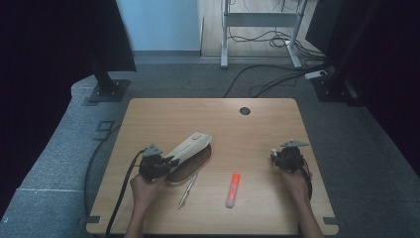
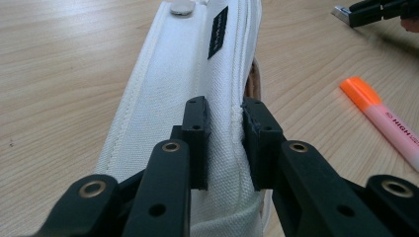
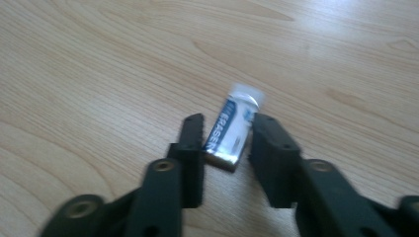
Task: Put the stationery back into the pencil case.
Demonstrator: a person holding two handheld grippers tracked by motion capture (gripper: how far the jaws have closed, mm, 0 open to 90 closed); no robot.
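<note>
A white fabric pencil case (image 1: 190, 146) lies at the table's left middle with its flap lifted off the brown base. My left gripper (image 1: 168, 161) is shut on the near end of that flap; in the left gripper view the pads pinch the white cloth (image 2: 178, 74) at the seam, gripper (image 2: 225, 138). At the right, my right gripper (image 1: 274, 154) sits low over the wood. A small blue-and-white eraser (image 3: 232, 128) lies tilted between its jaws, gripper (image 3: 228, 123), and both pads touch its sides. The picture there is slightly blurred.
An orange-capped pink highlighter (image 1: 233, 190) and a silver pen (image 1: 188, 189) lie near the front of the wooden table (image 1: 247, 134). A round cable hole (image 1: 244, 110) sits near the far edge. Dark stands and cables are on the floor beyond.
</note>
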